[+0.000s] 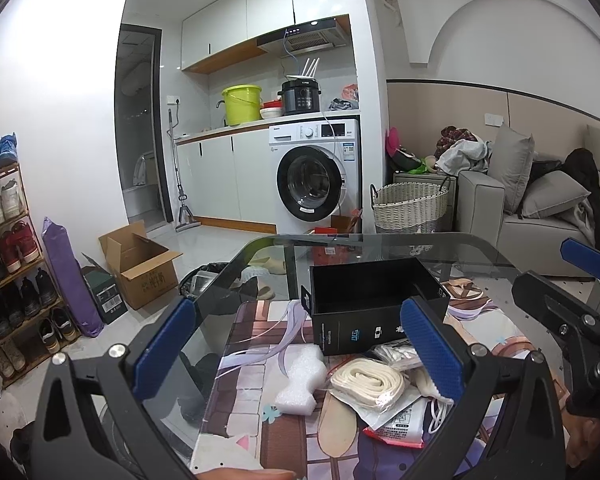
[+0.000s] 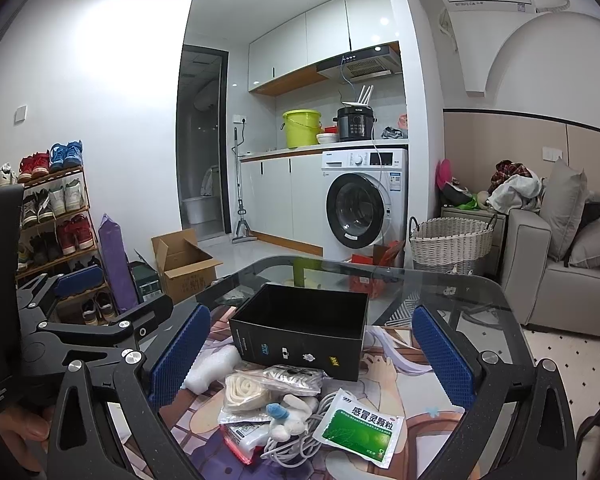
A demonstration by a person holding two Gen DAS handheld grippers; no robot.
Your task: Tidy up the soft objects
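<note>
Overhead, both claws spread wide and empty: left gripper (image 1: 300, 344) above the pile's left side, right gripper (image 2: 312, 356) above its right. Open black box (image 2: 300, 332) standing on the printed mat (image 1: 256, 336) toward the far edge of the glass table (image 1: 380, 242). Just in front, nearer the near edge, heaped together: white foam piece (image 1: 300, 380), bagged cream laces (image 1: 368, 382), small plush toy (image 2: 290, 420), white cable (image 2: 296, 448), green medicine sachet (image 2: 360, 428), tan insole (image 1: 336, 420)
</note>
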